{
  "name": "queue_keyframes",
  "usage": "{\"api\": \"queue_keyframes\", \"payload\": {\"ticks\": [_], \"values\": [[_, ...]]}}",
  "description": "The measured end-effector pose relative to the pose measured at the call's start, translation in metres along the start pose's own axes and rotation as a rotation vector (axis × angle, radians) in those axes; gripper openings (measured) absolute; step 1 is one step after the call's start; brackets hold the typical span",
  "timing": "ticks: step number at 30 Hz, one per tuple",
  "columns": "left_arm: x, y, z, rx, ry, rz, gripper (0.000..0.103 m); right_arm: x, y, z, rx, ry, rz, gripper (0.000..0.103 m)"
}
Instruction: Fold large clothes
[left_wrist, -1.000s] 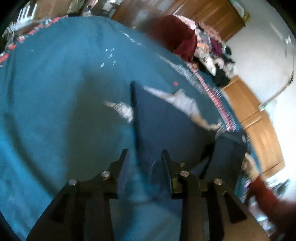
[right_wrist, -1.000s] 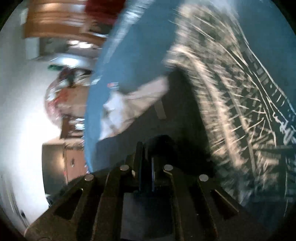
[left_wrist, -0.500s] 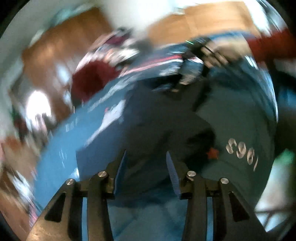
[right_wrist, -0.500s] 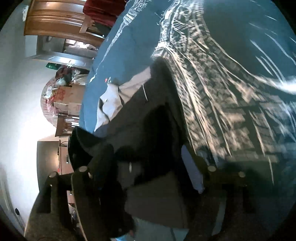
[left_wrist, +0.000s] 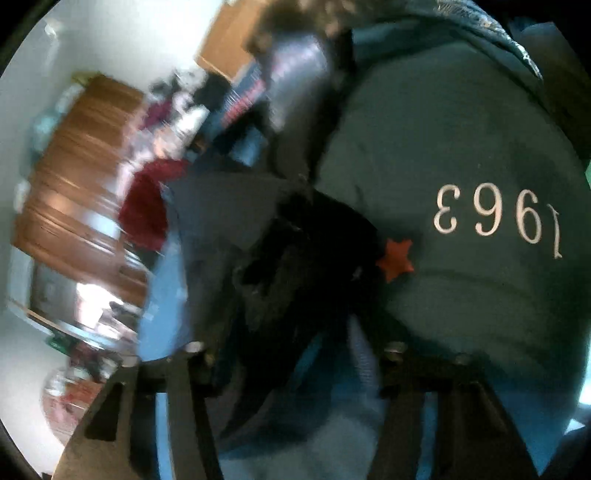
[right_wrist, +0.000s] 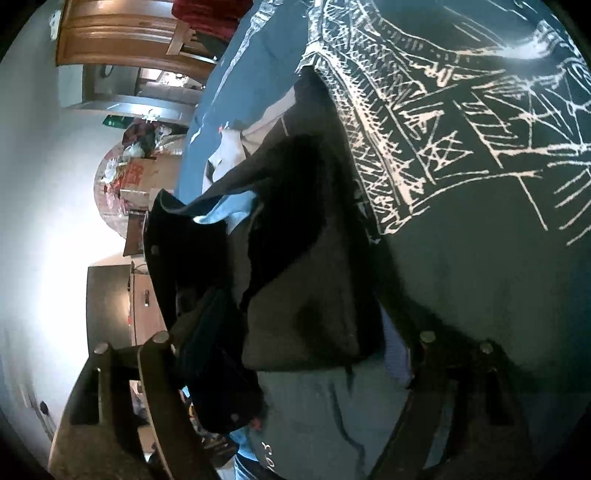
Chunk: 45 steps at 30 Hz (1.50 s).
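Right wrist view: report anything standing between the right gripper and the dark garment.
Nothing visible does. The right gripper is open, its jaws have just been opening, and a folded flap of the dark garment already lies between its fingers, with no other thing lying over that flap.

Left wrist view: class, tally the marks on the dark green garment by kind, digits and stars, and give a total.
On the dark green fabric garment:
White stitched digits: 4
Red star patch: 1
Total: 5
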<state>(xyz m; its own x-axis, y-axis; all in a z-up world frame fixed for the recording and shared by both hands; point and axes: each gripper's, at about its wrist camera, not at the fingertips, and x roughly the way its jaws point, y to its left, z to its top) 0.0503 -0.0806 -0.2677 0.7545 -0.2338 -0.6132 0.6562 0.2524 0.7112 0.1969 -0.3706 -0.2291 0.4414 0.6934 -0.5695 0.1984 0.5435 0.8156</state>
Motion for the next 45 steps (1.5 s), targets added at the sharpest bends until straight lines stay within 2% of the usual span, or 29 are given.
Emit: {"api": "queue_keyframes", "payload": {"ticks": [1, 2, 4, 6, 9, 12, 14, 15, 16, 18, 19, 21, 22, 25, 32, 34, 37, 43, 44, 45], "values": [[0.006, 0.008, 0.004, -0.051, 0.023, -0.058, 0.004, -0.001, 0.002, -0.001, -0.011, 0.000, -0.003, 0.079], [0.005, 0.029, 0.008, -0.155, 0.017, -0.137, 0.003, -0.002, 0.004, -0.001, -0.023, -0.001, -0.004, 0.079], [-0.008, 0.075, 0.006, -0.375, -0.052, -0.220, 0.003, -0.008, 0.013, 0.000, -0.065, -0.015, -0.003, 0.078], [-0.019, 0.135, -0.001, -0.569, -0.113, -0.231, 0.003, -0.015, 0.026, 0.002, -0.129, -0.028, -0.006, 0.078], [-0.027, 0.204, -0.025, -0.759, -0.184, -0.210, 0.003, -0.020, 0.042, 0.014, -0.226, -0.048, -0.016, 0.078], [-0.005, 0.269, -0.060, -0.939, -0.207, -0.198, 0.005, -0.006, 0.054, 0.039, -0.289, -0.050, -0.023, 0.078], [0.029, 0.302, -0.096, -1.058, -0.163, -0.191, 0.006, 0.010, 0.061, 0.058, -0.322, -0.047, -0.053, 0.078], [0.060, 0.320, -0.123, -1.158, -0.112, -0.214, 0.007, 0.019, 0.064, 0.067, -0.340, -0.044, -0.076, 0.078], [0.081, 0.329, -0.142, -1.215, -0.074, -0.205, 0.007, 0.030, 0.068, 0.076, -0.367, -0.040, -0.110, 0.078], [0.133, 0.340, -0.183, -1.326, 0.038, -0.258, 0.008, 0.052, 0.074, 0.091, -0.426, -0.017, -0.172, 0.078], [0.160, 0.340, -0.201, -1.371, 0.113, -0.259, 0.008, 0.064, 0.076, 0.097, -0.452, -0.003, -0.204, 0.078], [0.195, 0.332, -0.225, -1.414, 0.215, -0.299, 0.008, 0.089, 0.079, 0.108, -0.497, 0.042, -0.264, 0.078], [0.204, 0.329, -0.230, -1.420, 0.232, -0.302, 0.008, 0.098, 0.080, 0.111, -0.513, 0.057, -0.284, 0.078], [0.201, 0.323, -0.231, -1.396, 0.204, -0.302, 0.011, 0.121, 0.079, 0.115, -0.564, 0.095, -0.359, 0.078], [0.197, 0.313, -0.230, -1.370, 0.171, -0.300, 0.012, 0.128, 0.071, 0.121, -0.513, 0.037, -0.329, 0.077], [0.198, 0.311, -0.232, -1.366, 0.166, -0.293, 0.012, 0.130, 0.071, 0.117, -0.516, 0.039, -0.316, 0.076], [0.196, 0.310, -0.235, -1.359, 0.165, -0.297, 0.013, 0.130, 0.072, 0.121, -0.514, 0.036, -0.319, 0.068], [0.200, 0.311, -0.236, -1.347, 0.168, -0.295, 0.016, 0.132, 0.072, 0.129, -0.512, 0.029, -0.328, 0.067], [0.198, 0.311, -0.233, -1.331, 0.171, -0.266, 0.014, 0.133, 0.073, 0.129, -0.521, 0.026, -0.338, 0.059], [0.194, 0.311, -0.230, -1.313, 0.168, -0.233, 0.009, 0.131, 0.077, 0.126, -0.534, 0.006, -0.352, 0.038]]}}
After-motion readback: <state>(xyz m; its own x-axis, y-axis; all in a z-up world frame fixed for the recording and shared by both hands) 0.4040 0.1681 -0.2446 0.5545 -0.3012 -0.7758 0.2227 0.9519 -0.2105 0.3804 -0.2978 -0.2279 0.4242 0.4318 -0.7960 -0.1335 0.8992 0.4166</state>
